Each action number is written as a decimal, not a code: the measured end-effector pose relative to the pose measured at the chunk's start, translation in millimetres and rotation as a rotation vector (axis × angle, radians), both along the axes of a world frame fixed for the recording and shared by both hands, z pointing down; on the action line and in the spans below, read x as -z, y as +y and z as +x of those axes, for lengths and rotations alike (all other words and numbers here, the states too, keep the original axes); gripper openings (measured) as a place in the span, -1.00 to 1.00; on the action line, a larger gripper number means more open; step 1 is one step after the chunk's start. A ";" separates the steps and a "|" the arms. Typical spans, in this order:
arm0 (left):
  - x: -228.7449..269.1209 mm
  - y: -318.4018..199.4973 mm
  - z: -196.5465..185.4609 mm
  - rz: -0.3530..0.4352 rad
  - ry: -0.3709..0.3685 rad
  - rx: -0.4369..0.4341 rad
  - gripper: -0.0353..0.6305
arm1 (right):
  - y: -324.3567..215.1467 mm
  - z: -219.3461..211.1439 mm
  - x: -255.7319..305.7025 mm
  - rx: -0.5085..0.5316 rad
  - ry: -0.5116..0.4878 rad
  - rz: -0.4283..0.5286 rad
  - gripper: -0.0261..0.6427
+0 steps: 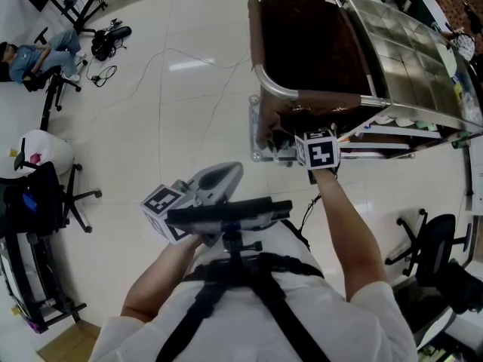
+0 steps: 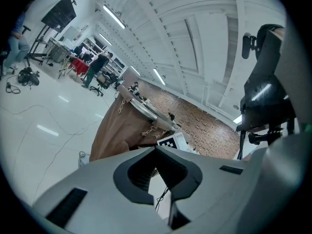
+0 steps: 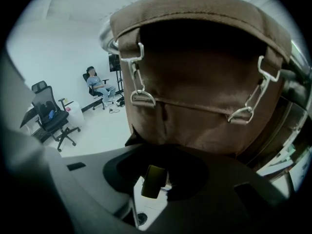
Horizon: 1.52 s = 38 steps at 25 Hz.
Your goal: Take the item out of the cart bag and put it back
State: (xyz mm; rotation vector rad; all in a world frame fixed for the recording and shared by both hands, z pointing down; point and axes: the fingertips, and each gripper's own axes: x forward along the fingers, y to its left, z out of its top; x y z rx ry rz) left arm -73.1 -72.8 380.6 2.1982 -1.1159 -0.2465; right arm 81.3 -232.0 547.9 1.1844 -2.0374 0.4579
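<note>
Brown cart bag (image 3: 195, 96) behind: olive item (image 3: 154, 183) loose between right hand-held gripper's (image 3: 158, 174) parted jaws.

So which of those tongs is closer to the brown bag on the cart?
Right. The right tongs sit just before the near face of the brown bag; the left tongs hang back by the person's waist, well short of it.
</note>
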 end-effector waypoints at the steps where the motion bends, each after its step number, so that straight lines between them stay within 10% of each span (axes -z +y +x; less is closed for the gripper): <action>1: -0.1 0.4 0.3 -0.001 0.000 -0.004 -0.88 | 0.1 -0.7 1.6 0.001 -0.006 0.003 -0.56; 38: 3.5 -0.4 13.5 0.001 0.022 -0.059 -0.88 | 17.2 0.2 76.4 -0.025 -0.167 0.151 -0.34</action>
